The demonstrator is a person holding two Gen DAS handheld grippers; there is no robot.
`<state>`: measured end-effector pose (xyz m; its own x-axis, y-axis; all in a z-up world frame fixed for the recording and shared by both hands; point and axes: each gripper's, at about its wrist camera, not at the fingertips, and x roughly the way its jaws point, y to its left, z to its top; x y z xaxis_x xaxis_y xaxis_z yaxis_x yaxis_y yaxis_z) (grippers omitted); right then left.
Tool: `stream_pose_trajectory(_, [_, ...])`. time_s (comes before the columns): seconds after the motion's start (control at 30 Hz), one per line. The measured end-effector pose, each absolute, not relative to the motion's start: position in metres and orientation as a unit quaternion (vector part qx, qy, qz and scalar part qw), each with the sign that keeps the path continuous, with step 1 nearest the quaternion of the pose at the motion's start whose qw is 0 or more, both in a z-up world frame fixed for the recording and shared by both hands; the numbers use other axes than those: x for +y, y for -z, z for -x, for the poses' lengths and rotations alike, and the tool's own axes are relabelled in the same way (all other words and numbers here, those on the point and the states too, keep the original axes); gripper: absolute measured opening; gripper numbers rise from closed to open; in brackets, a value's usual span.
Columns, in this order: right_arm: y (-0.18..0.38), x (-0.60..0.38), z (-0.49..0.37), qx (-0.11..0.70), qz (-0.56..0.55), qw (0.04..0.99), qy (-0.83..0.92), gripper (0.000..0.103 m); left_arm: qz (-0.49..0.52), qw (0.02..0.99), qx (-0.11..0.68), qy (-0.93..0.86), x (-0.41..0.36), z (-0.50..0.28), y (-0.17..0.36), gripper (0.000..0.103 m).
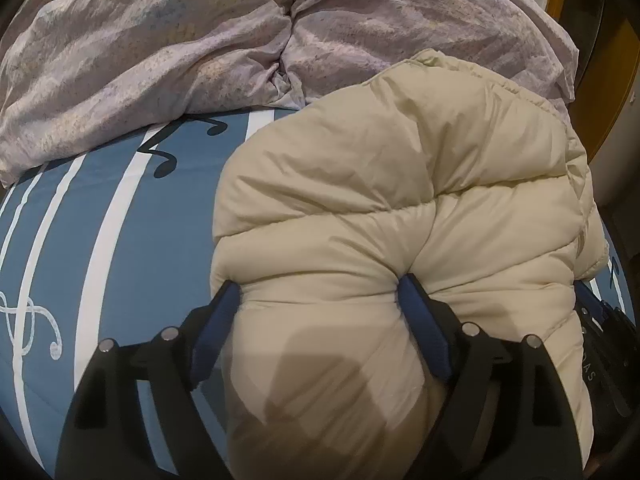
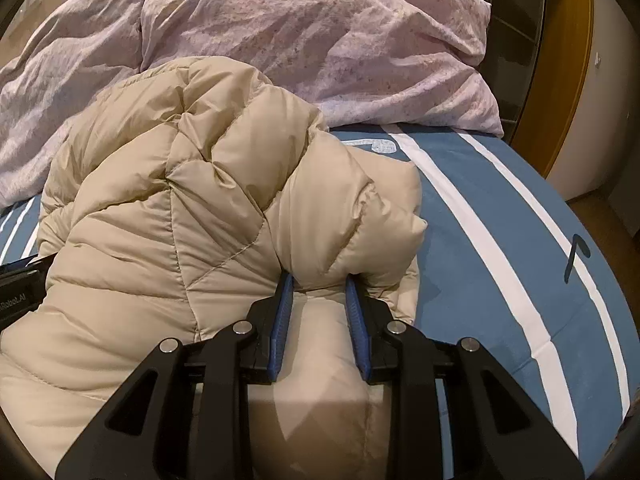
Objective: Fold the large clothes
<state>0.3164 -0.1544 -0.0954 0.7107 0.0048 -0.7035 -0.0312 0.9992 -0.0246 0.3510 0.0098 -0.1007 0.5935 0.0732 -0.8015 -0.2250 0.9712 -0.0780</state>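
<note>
Two grippers grip the same cream puffer jacket (image 1: 400,200), each with a thick fold of padding squeezed between its blue-padded jaws. On the left gripper (image 1: 320,296) the jaws stand fairly wide, and the quilted fabric bulges up and over both fingers (image 1: 424,332). On the right gripper (image 2: 320,284) the jaws sit much narrower, clamped on a slimmer roll of the jacket (image 2: 180,208), which puffs out just beyond the fingertips (image 2: 280,320). From these near holds the jacket runs away toward the far side in a bunched, rounded heap, its quilt seams creased. It lies on a bed sheet (image 1: 120,240) of blue with white stripes and dark music notes, which shows to the left of the jacket in the left wrist view and, as the sheet (image 2: 500,240), to the right in the right wrist view. At the far end a crumpled pale lilac duvet (image 1: 160,48) lies across the bed, the jacket's far edge touching or overlapping it. A wooden door frame (image 2: 568,72) stands at the far right.
</note>
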Motion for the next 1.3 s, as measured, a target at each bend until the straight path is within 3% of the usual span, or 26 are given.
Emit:
stream_pose_trajectory(0.8, [0.094, -0.151, -0.318, 0.383, 0.032, 0.923, -0.010, 0.030, 0.098, 0.891, 0.437, -0.080, 0.012, -0.353, 0.109, 0.086])
stream_pose_trajectory(0.93, [0.085, -0.161, -0.323, 0.413, 0.017, 0.910, -0.030, 0.032, 0.125, 0.880, 0.452, -0.068, 0.021, -0.350, 0.104, 0.085])
stream_pose_trajectory(1.03, [0.075, -0.187, -0.326, 0.437, -0.038, 0.896, -0.059, 0.051, 0.149, 0.878, 0.452, -0.058, 0.033, -0.339, 0.096, 0.084])
stream_pose_trajectory(1.07, [0.072, -0.193, -0.325, 0.439, -0.051, 0.895, -0.064, 0.069, 0.152, 0.878, 0.450, -0.057, 0.036, -0.336, 0.092, 0.084])
stream_pose_trajectory(1.1, [0.068, -0.200, -0.325, 0.438, -0.059, 0.895, -0.061, 0.081, 0.154, 0.879, 0.448, -0.058, 0.041, -0.332, 0.089, 0.084])
stream_pose_trajectory(1.3, [0.072, -0.240, -0.343, 0.484, -0.152, 0.852, -0.129, 0.086, 0.207, 0.860, 0.465, -0.049, 0.070, -0.324, 0.090, 0.084])
